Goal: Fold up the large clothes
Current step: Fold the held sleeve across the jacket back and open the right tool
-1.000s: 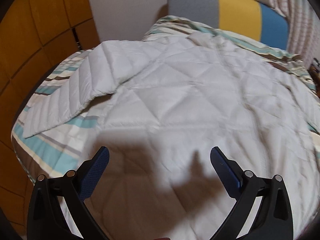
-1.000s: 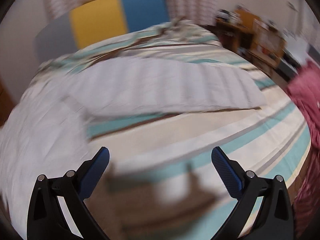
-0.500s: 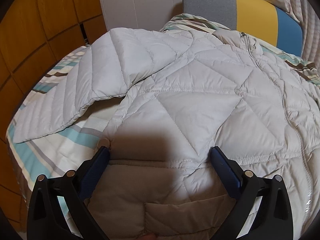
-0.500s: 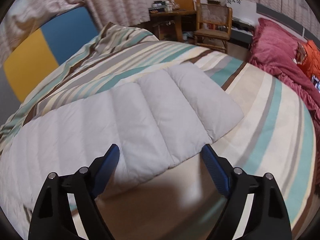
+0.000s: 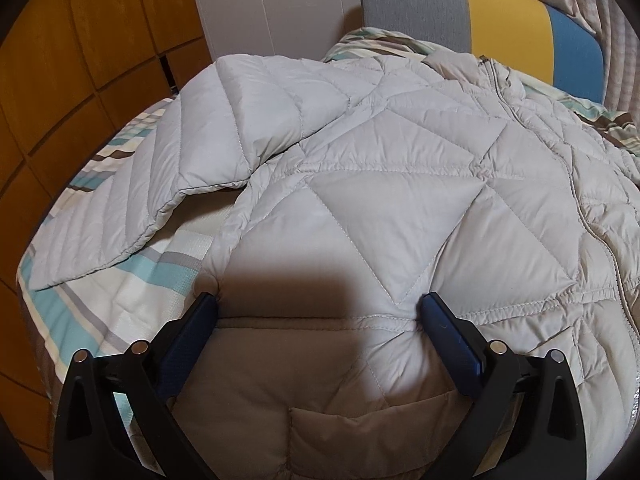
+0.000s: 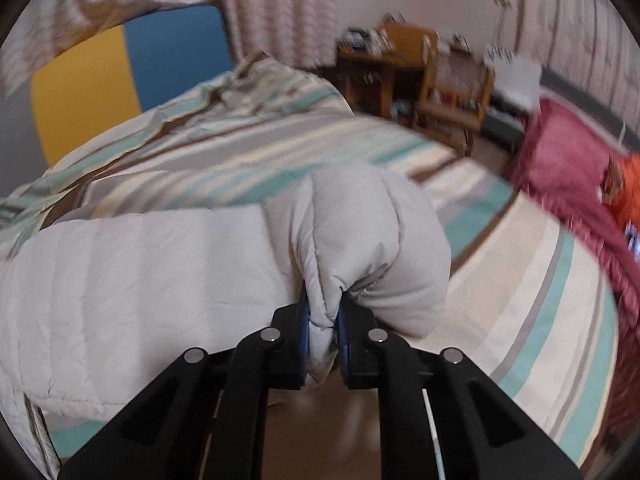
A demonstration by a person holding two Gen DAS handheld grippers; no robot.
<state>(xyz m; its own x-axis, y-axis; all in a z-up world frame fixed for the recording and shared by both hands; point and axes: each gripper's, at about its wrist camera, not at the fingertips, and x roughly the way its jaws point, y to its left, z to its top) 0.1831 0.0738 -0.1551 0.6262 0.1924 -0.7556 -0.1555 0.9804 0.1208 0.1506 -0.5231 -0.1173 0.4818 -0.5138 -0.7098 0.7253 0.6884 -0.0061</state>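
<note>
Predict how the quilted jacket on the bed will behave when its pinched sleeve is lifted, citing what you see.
The jacket is probably floppy: the sleeve bunches and folds where the right gripper pinches it. It likely feels light for its bulk, given the puffy quilted panels. The smooth shell may be somewhat slippery, so the trailing body could slide over the striped bedding.

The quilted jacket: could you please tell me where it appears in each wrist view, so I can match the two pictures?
Left wrist view: the quilted jacket fills the centre and right, its hem between the open left gripper.
Right wrist view: only its sleeve shows, at left and centre, its cuff pinched in the right gripper.
Shared landmark: the yellow-and-blue headboard.
</note>
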